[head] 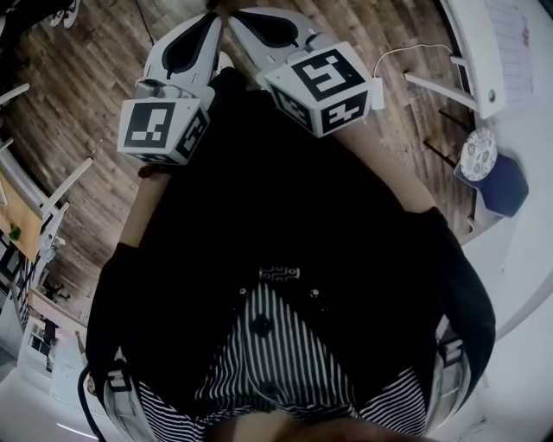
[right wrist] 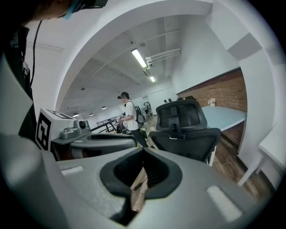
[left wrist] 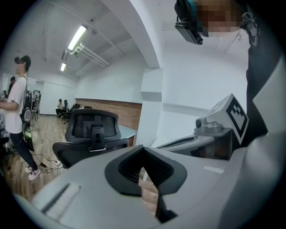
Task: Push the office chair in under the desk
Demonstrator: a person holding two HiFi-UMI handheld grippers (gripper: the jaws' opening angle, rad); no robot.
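Both the left gripper and the right gripper are closed on nothing, and the office chair stands well ahead of them, backrest toward them, desk just beyond the chair — neither hand clearly nearer.

Matt wood-plank floor, seemingly mesh chair

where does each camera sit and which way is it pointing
Head view: on the person's head, looking steeply down at the wooden floor; shows the dark torso, left gripper and right gripper.
Left gripper view: rides the left gripper, looks along its shut jaws at the office chair; right gripper alongside.
Right gripper view: rides the right gripper, faces office chair and desk; left gripper alongside.
Both gripper views share the office chair.
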